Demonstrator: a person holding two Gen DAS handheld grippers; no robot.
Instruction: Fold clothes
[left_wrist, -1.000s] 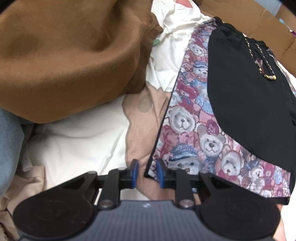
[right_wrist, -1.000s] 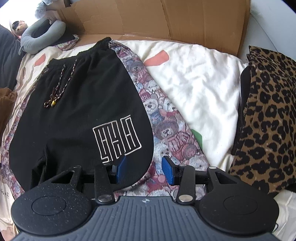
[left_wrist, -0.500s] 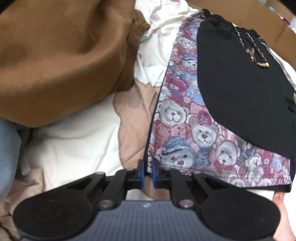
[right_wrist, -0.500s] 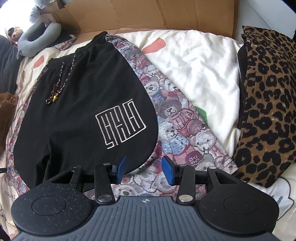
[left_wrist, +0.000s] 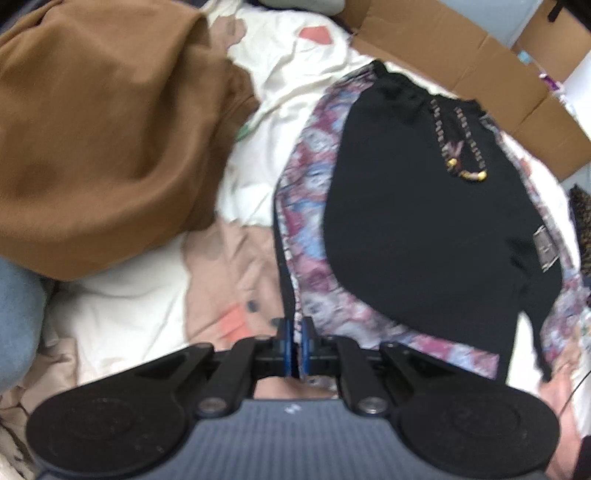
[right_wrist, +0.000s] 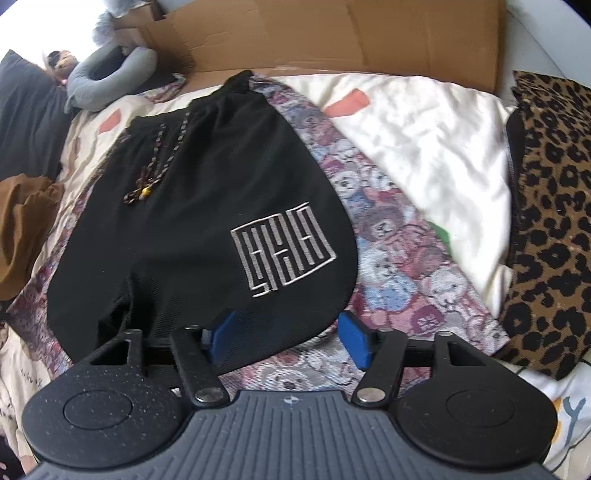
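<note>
We had the left hand-held gripper (left_wrist: 295, 345) clamped on the near-left edge of the bear-print garment (right_wrist: 402, 258) under the black shorts (right_wrist: 207, 221) on the bed (right_wrist: 417, 133), the right hand-held gripper (right_wrist: 288, 338) agape over the shorts' near hem (a matching pinch seemed due).

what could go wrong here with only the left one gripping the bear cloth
1. The left tool is shut on just the corner of the bear-print cloth, so a pull could slip it free.
2. The black shorts lie loose on that cloth; lifting one side may slide or bunch them.
3. The right tool is open over the shorts' hem, so it may pinch the shorts rather than the cloth.
</note>
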